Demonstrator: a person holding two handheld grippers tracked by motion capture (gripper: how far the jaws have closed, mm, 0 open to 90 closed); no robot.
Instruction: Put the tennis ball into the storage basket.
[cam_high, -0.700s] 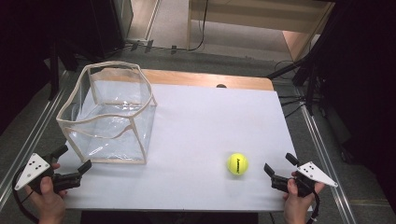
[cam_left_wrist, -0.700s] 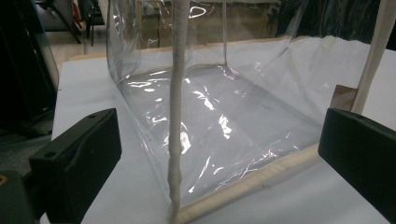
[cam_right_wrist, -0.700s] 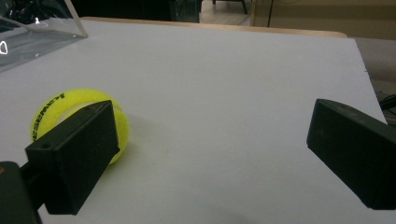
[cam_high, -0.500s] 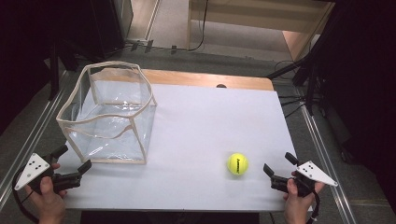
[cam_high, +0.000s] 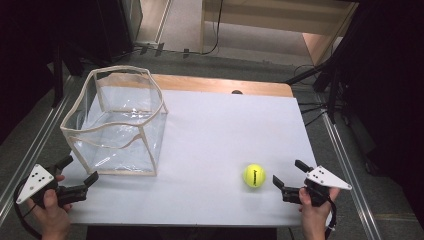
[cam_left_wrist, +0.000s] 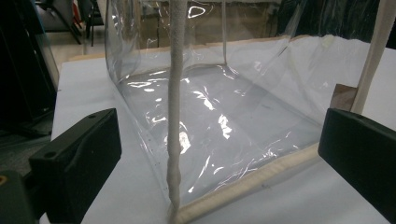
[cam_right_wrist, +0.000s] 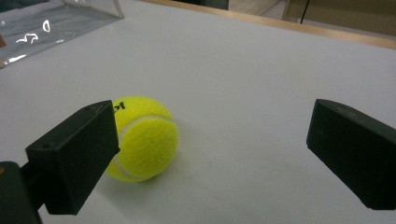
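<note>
Pretty much nothing has shifted since the earlier shot: both hands and the ball sit right where they were. The right gripper (cam_high: 290, 180) has its jaws spread wide with nothing between them, and the tennis ball (cam_high: 254, 175) lies on the white table (cam_high: 220, 135) just beside its near jaw, slightly off to the side. The left gripper (cam_high: 80, 173) is wide open too, parked at the corner of the clear bag (cam_high: 116, 122). Looks like the approach step. Next move probably needs the right gripper swung over to centre the ball, then closing on it.
</note>
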